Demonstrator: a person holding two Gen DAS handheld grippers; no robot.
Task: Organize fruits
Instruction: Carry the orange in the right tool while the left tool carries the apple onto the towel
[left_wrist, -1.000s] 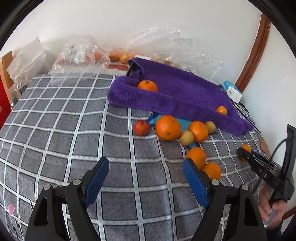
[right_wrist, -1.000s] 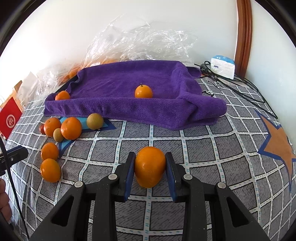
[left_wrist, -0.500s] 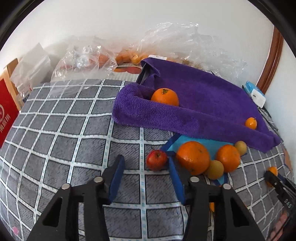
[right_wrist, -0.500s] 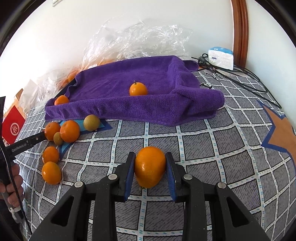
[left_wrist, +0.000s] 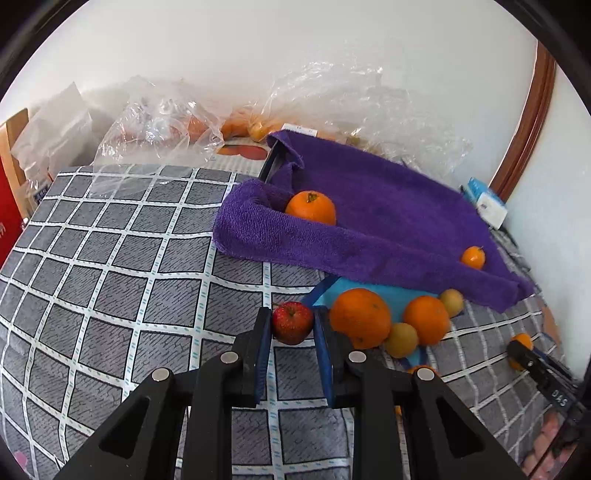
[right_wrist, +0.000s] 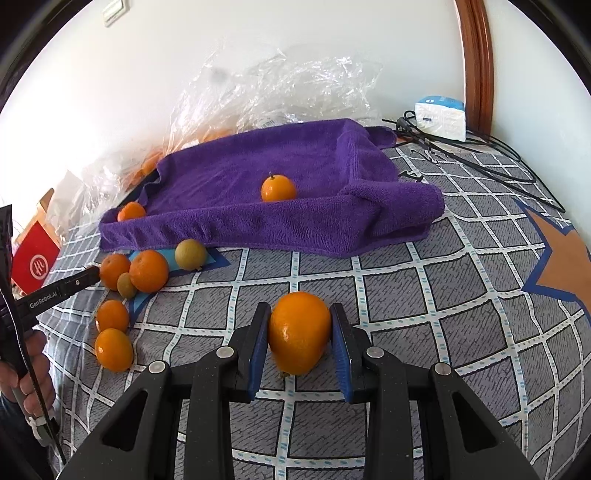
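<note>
Behind the left claw (left_wrist: 291, 328) — clamping an apple (left_wrist: 291, 322) — tangerines sit half-hidden.

In the left wrist view, an orange (left_wrist: 421, 369) lies mostly hidden behind the left tongs (left_wrist: 291, 325). Fruit inside the far plastic bags (left_wrist: 166, 122) blurs together. The red box (right_wrist: 35, 264) is cut off at the left.

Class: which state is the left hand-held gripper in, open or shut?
Shut. The left hand-held gripper has both blue pads pressed against the small red apple on the checked cloth.
</note>
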